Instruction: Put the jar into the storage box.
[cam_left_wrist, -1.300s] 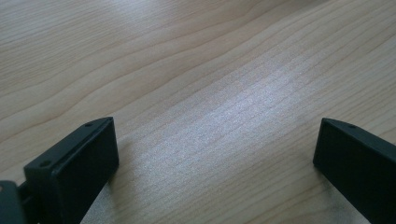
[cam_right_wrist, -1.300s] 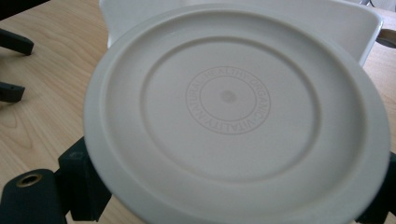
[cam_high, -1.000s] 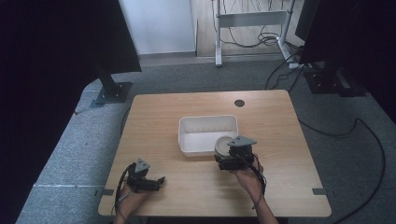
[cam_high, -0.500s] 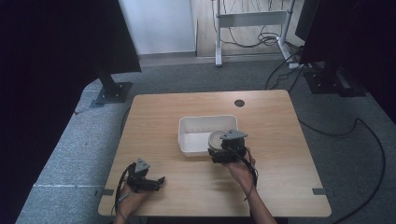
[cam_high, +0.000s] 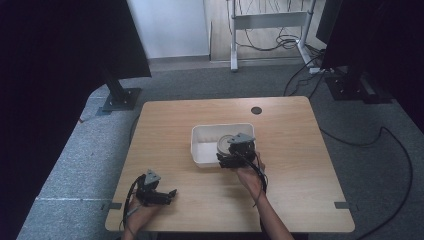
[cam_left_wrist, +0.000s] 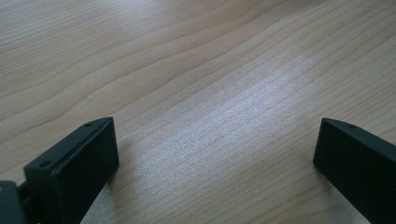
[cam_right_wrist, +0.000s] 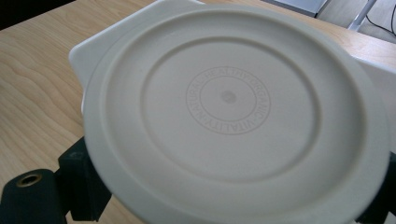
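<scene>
A round cream plate (cam_right_wrist: 233, 102) shows its embossed underside close up in the right gripper view, tilted over the white rectangular tub (cam_right_wrist: 93, 51). My right gripper (cam_right_wrist: 233, 205) is shut on the plate, one black jaw at each side of its rim. In the high view the right gripper (cam_high: 234, 155) holds the plate (cam_high: 224, 145) above the right end of the tub (cam_high: 200, 152). My left gripper (cam_high: 167, 195) rests on the table (cam_high: 295, 165) near the front left corner. It stands open (cam_left_wrist: 215, 154) with only bare wood between its jaws.
A small dark round hole (cam_high: 256, 110) sits in the table near the back edge. Black monitor stands (cam_high: 120, 97) and cables (cam_high: 390, 135) lie on the grey carpet around the table.
My right gripper has carried the plate away from the person and leftward, from beside the tub's right end to over it. The left gripper has stayed put.
</scene>
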